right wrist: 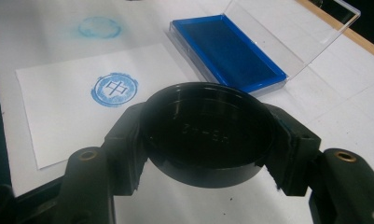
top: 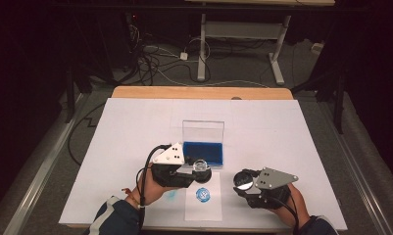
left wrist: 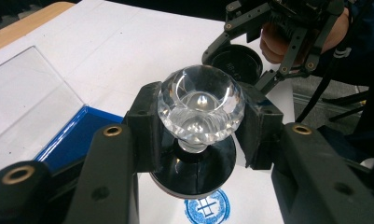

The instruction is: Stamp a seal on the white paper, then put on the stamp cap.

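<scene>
My left gripper (top: 200, 168) (left wrist: 201, 123) is shut on a stamp with a clear faceted crystal knob (left wrist: 201, 103) and a black round base (left wrist: 194, 173), held just above a small paper sheet (top: 203, 201). A round blue stamp print (top: 202, 194) (left wrist: 207, 209) (right wrist: 114, 88) lies on that paper. My right gripper (top: 243, 181) (right wrist: 208, 135) is shut on the stamp's round black cap (right wrist: 208, 133) (left wrist: 236, 63), hollow side up, to the right of the paper. The blue ink pad (top: 203, 152) (right wrist: 226, 51) lies open behind the stamp, its clear lid (top: 203, 131) standing up.
A large white sheet (top: 135, 127) covers the wooden table (top: 199, 92). A faint blue smudge (top: 170, 195) (right wrist: 98, 26) marks the sheet left of the paper. Beyond the table are cables and a desk frame (top: 243, 44) on the floor.
</scene>
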Available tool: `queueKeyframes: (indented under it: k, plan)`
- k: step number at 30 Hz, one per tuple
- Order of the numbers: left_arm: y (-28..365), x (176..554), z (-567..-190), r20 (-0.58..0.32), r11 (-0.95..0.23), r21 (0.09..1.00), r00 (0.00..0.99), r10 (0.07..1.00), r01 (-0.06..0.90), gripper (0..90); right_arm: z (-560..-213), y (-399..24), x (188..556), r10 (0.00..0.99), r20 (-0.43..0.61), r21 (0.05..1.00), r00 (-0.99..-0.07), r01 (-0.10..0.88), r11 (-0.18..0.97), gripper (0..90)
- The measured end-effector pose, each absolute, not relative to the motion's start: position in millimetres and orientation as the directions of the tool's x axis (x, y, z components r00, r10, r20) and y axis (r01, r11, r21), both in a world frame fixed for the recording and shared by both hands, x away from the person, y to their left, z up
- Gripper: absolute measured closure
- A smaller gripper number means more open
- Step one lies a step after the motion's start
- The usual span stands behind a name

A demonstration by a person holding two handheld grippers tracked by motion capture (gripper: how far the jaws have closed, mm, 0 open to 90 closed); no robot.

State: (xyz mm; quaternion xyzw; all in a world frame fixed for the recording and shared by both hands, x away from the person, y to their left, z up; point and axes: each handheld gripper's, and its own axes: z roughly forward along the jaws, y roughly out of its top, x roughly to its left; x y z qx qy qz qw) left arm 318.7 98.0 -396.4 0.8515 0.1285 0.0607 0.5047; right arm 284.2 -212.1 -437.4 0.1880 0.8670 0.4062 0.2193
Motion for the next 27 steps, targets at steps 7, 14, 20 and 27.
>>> queueKeyframes:
  k: [7, 14, 20, 27]
  plan:
    - [95.4, 316.9, -395.6, -0.021, -0.460, 0.876, 0.963, 0.267, 0.147, 54.2, -438.2, -207.1, 282.9, 0.498, -0.230, 0.784, -0.836, 0.144, 0.604, 38.9]
    - [88.4, 317.8, -393.0, -0.021, -0.441, 0.887, 0.967, 0.254, 0.135, 54.2, -442.2, -199.3, 280.4, 0.486, -0.215, 0.785, -0.847, 0.147, 0.602, 38.8]
    - [80.2, 316.0, -390.0, -0.026, -0.424, 0.897, 0.972, 0.232, 0.125, 54.1, -444.8, -184.7, 282.4, 0.480, -0.181, 0.801, -0.858, 0.155, 0.579, 38.9]
    - [74.3, 316.7, -390.4, -0.047, -0.398, 0.908, 0.976, 0.211, 0.129, 54.1, -445.9, -173.4, 283.5, 0.477, -0.142, 0.817, -0.867, 0.169, 0.551, 38.9]
